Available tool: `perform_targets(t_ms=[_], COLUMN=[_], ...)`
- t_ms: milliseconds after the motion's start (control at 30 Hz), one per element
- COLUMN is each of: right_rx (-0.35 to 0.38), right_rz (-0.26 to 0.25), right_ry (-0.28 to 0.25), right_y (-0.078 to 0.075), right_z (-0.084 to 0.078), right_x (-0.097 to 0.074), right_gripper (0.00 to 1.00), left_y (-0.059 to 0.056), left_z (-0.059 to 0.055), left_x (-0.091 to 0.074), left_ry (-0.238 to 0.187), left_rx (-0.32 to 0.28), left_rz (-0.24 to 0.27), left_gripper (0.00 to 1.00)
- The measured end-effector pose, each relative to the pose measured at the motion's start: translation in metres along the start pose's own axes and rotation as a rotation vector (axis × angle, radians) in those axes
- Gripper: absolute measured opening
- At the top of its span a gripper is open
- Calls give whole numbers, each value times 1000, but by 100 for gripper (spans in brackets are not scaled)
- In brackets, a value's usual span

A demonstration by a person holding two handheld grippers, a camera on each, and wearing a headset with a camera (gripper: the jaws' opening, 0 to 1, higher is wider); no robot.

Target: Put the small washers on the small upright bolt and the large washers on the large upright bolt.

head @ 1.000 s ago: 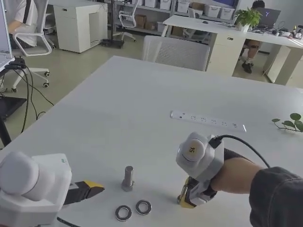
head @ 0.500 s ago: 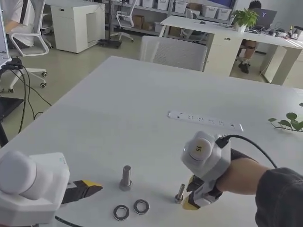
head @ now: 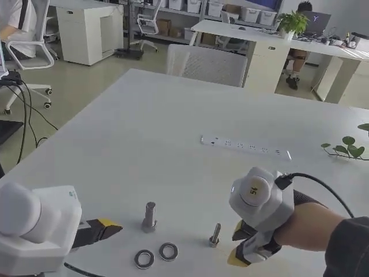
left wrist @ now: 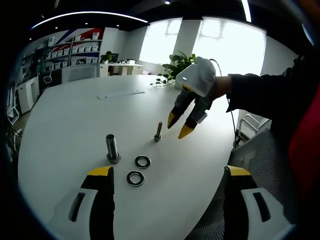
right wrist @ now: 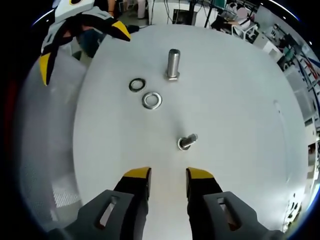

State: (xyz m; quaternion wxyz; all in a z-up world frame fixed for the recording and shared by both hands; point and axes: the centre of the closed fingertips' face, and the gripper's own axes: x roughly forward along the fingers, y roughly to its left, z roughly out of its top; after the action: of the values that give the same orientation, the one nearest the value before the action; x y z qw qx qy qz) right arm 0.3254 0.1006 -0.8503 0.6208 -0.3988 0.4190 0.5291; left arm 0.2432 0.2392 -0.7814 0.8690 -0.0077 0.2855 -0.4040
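Our right tongs hang low over the tabletop. Their jaws are a little apart, with a narrow gap between the yellow tips and nothing in it. A hand grips them from the right, and a black cable loops off the back. Just ahead of the tips stands the small bolt, head down on the tabletop and shank up, close to the tongs but clear of them.

Our left tongs are spread wide with nothing between the jaws, low over the near side of the tabletop. In the left gripper view the large bolt stands upright on its head just beyond the left jaw. In the head view it sits a little to the right of the yellow tip.

Two washers lie flat on the tabletop on our side of the bolts, close beside each other and on neither bolt. In the head view the left washer is nearer the left tongs, and the right washer lies nearer the small bolt. Both are closer to the large bolt than to the small one.

Well beyond the bolts a white power strip lies across the tabletop. A leafy sprig reaches in from the right edge, and a pale chair stands at the far side.
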Motion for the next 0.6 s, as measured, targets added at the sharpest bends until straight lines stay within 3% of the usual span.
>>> perform_targets(t_ms=[200,600], right_rx=[2,-26], right_rz=[4,27], right_ry=[-7,-30], right_y=[14,47], right_z=[-5,2], right_x=[-4,-8], right_gripper=[30,30], left_y=[-1,-3], left_z=[1,3], left_x=[1,0], left_ry=[-3,-12], left_rx=[3,7], left_rz=[-3,-2], left_gripper=[91,91])
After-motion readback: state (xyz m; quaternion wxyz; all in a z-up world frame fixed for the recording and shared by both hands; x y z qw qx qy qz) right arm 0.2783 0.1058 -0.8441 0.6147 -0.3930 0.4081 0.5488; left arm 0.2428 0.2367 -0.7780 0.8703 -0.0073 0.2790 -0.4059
